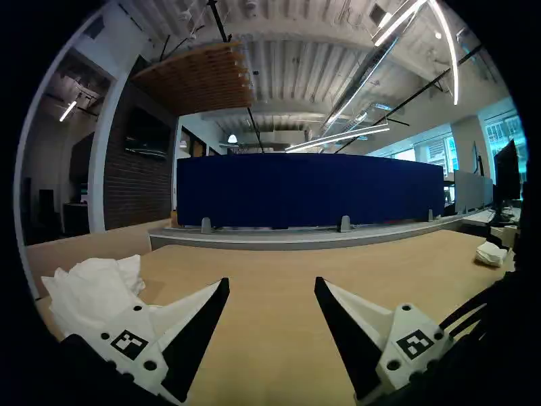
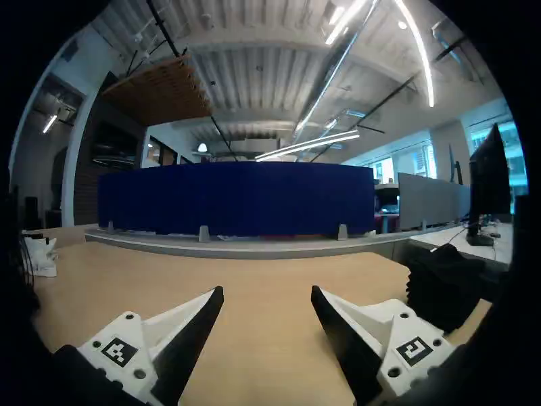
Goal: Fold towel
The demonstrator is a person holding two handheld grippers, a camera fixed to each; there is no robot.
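A crumpled white towel (image 1: 95, 287) lies on the wooden table (image 1: 284, 271) at the left, just beyond my left finger in the left gripper view. My left gripper (image 1: 272, 285) stands open low over the table with nothing between its fingers. A second small white cloth (image 1: 491, 254) sits at the far right of that view. In the right gripper view my right gripper (image 2: 266, 292) is open too, over bare table (image 2: 264, 277). A white cloth (image 2: 42, 256) lies at the left edge there.
A blue divider panel (image 1: 304, 189) on a grey rail runs along the table's far side. A dark folded object (image 2: 443, 284) rests at the right of the right gripper view. Monitors (image 2: 488, 183) stand on desks further right.
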